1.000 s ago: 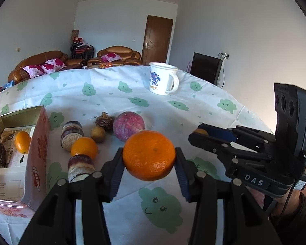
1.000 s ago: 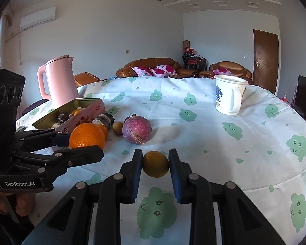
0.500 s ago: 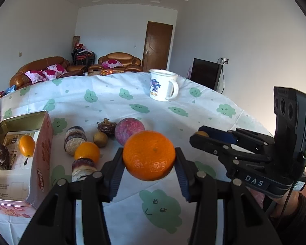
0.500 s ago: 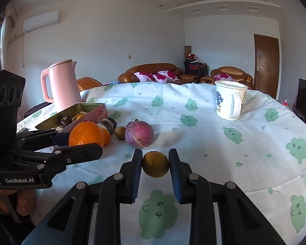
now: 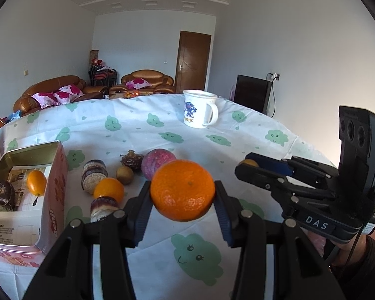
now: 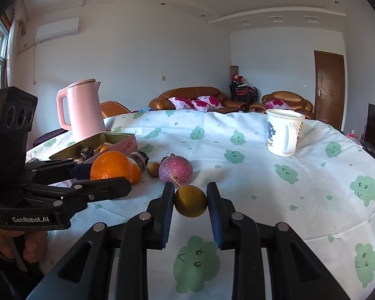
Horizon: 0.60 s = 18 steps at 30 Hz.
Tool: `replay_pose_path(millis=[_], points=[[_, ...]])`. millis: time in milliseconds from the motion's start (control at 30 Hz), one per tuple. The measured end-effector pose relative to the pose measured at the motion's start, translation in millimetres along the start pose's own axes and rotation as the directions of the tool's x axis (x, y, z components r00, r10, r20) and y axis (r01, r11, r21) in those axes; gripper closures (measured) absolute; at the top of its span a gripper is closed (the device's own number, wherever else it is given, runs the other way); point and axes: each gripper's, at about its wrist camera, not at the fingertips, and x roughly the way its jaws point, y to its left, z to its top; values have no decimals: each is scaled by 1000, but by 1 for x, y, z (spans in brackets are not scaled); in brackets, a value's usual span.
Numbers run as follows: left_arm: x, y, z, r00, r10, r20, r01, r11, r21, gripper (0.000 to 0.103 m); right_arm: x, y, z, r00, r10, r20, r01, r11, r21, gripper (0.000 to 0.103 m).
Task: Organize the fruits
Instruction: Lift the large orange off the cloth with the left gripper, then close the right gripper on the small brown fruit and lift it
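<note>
Above the bench (image 5: 137,130), clamped in the left claw (image 5: 182,192): round, dimpled orange (image 5: 182,190); clamped in the right claw (image 6: 190,201): smaller olive-yellow fruit (image 6: 190,201). Both held level, side by side, off the cloth. Beyond: purple fruit (image 5: 155,163), small orange (image 5: 108,188), tin (image 5: 58,175) at left, mug (image 5: 200,112) far back.

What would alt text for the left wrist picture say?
The left gripper holds a large orange above a table. Loose fruit lies beyond, an open tin stands left, and the right gripper is at right.
</note>
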Motion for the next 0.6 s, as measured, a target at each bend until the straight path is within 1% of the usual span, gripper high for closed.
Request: replay_pose_path(millis=[400,600], points=[[-7,-2,-1,999,11,38,-11,1000,18,54,-6,2,-2,999,16,39,-15,1000,-21,75],[-8,-3,-1,999,13,45,-14,1000,22,54,-7,3,-2,999,16,43,-15,1000,-23,75]])
